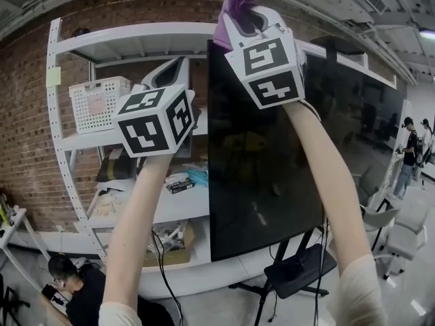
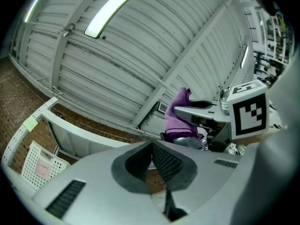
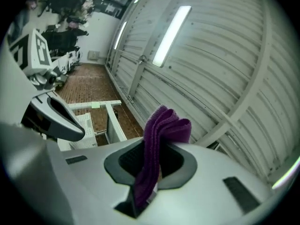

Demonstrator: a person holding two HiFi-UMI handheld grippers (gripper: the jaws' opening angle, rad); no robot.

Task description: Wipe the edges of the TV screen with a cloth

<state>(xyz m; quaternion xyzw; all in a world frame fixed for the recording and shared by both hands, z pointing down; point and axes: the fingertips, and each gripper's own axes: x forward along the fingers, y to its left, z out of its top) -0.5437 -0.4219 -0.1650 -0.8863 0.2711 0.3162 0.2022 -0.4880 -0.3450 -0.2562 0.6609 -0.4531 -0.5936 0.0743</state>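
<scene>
Pinches the purple cloth (image 3: 159, 139) in the right gripper (image 3: 149, 175): jaws clamped on a fold, loose end standing up past the tips, plain only in the right gripper view. Shows the left gripper (image 2: 158, 165) in its own view with jaws pressed together on nothing. Holds both up on bare forearms in the head view, left gripper lower and off to the left, right gripper higher, at the upper left corner of the TV screen (image 1: 272, 148). Sets the cloth right at that corner's top edge; cannot tell whether touching. Catches, from the left gripper view alone, the cloth draped down the right gripper's side. Props the dark screen upright on a black stand (image 1: 299, 270). Behind, against a brick wall (image 1: 27, 114), lines up white shelves (image 1: 136, 36) with a white basket (image 1: 98, 104). Takes in, by the head view only, a person (image 1: 75, 287) low at bottom left and two more people (image 1: 411, 145) far right. Overhead, in both gripper views, spans a ribbed ceiling (image 3: 225, 55) with a long lamp (image 3: 171, 29).
</scene>
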